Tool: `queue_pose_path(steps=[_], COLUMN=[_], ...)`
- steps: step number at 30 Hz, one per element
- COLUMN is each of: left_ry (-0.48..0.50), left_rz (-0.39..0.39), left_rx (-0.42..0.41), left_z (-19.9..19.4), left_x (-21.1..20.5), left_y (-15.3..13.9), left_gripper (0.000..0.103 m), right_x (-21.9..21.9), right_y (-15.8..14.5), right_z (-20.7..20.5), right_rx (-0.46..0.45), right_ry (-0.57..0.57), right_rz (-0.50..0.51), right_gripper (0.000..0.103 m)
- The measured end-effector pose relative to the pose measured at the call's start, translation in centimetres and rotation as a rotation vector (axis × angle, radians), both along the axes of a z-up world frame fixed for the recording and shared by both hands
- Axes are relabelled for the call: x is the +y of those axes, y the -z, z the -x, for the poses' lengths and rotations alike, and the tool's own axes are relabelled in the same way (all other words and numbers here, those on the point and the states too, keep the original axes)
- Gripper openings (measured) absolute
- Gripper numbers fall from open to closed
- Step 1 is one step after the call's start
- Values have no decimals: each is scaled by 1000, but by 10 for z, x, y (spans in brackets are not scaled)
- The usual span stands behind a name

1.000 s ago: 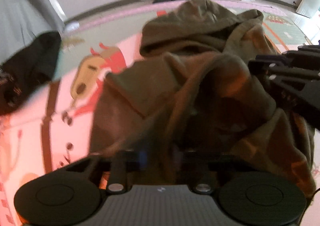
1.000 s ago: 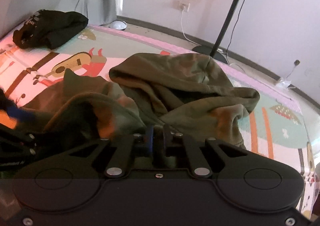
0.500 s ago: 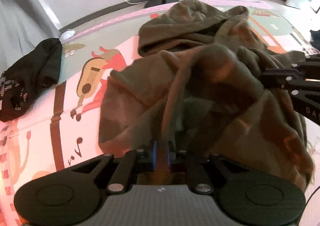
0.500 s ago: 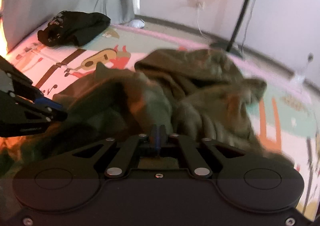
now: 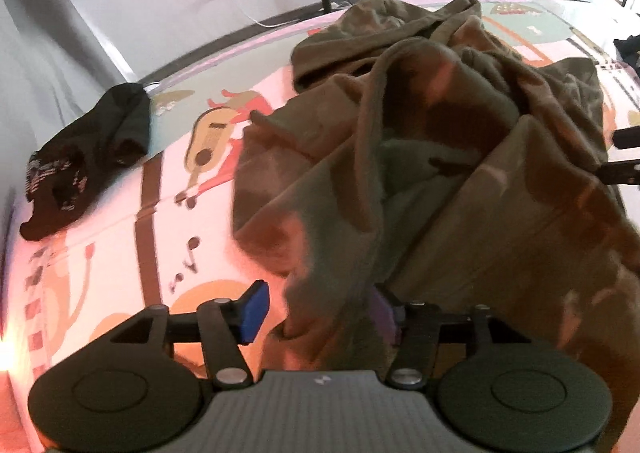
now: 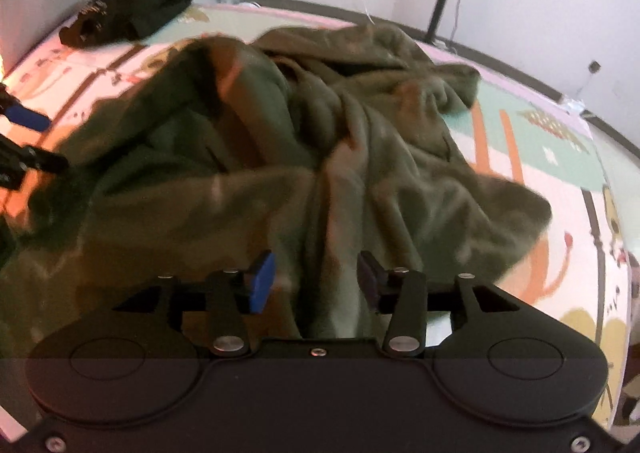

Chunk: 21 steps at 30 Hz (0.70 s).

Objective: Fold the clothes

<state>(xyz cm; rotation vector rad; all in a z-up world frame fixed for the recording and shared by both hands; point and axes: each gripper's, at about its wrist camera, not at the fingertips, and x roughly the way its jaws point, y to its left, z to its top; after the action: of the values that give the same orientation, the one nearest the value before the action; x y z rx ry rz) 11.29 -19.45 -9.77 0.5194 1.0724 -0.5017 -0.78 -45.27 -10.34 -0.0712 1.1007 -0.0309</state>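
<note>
Olive hoodie lies crumpled on the play mat, long axis running away from both cameras, hood at the far end; left gripper and right gripper both released, fabric between the jaws.

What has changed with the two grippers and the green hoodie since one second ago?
Both grippers let go: the left gripper and the right gripper, shut on the olive hoodie before, now have their fingers spread, with cloth lying loose between them. The hoodie stays crumpled on the play mat; the black garment has not moved.
</note>
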Motion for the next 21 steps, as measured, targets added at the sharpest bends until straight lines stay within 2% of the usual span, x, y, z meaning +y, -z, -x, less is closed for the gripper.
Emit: queue_pose_path(steps=[9, 12, 15, 21], left_ry=[-45, -73, -90, -81], left_rz=[-6, 6, 21, 58], left_rx=[0, 28, 57, 110], left_z=[19, 26, 37, 65], left_x=[56, 77, 96, 123], left_y=[10, 17, 25, 42], left_gripper=[66, 67, 68, 69], right_x=[-31, -36, -39, -41], right_y=[21, 26, 32, 51], right_z=[59, 82, 103, 133], right_rx=[61, 73, 75, 96], right_ry=[73, 73, 82, 96], right_rz=[-41, -55, -70, -161], right_gripper=[50, 55, 66, 69])
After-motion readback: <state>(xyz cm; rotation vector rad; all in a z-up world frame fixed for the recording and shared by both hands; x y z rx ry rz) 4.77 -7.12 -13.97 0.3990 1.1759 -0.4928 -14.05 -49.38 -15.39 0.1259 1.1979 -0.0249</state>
